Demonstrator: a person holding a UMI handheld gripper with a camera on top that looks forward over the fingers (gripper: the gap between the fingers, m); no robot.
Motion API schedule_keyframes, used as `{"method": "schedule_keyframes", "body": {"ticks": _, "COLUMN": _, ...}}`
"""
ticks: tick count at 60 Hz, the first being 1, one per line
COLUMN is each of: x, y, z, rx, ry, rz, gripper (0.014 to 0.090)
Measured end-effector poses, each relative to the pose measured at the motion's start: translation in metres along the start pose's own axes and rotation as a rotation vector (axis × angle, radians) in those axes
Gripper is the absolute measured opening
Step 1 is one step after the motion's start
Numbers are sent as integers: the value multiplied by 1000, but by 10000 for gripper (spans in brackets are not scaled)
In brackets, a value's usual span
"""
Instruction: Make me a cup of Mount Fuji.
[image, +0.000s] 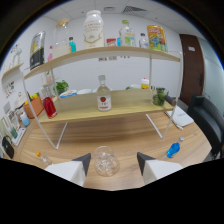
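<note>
My tongs (113, 161) are spread wide and hold nothing. A clear round glass filled with ice (105, 160) stands between my fingers on the wooden table (125, 135), with gaps either side. Beyond it, on the lower wooden shelf (125, 106), stands a clear bottle with a red label (103, 94).

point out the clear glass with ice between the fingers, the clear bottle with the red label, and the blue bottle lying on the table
clear glass with ice (106, 161), gripper view, ice inside
clear bottle with red label (103, 95), gripper view, body above label
blue bottle (173, 149), gripper view, its side
</note>
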Motion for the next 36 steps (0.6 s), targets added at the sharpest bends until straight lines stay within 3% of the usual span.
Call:
{"method": "schedule_keyframes", "body": {"ticks": 10, "x": -48, "y": -58, "z": -26, "rx": 68, "ry": -16, "rz": 5, "gripper": 852}}
{"method": "schedule_keyframes", "body": {"ticks": 24, "x": -109, "y": -201, "z": -75, "rx": 323, "ry": -36, "rz": -96, "gripper": 865}}
{"method": "schedule_keyframes", "body": {"ticks": 36, "x": -139, "y": -277, "z": -62, "rx": 420, "ry": -63, "rz": -100, "gripper": 863}}
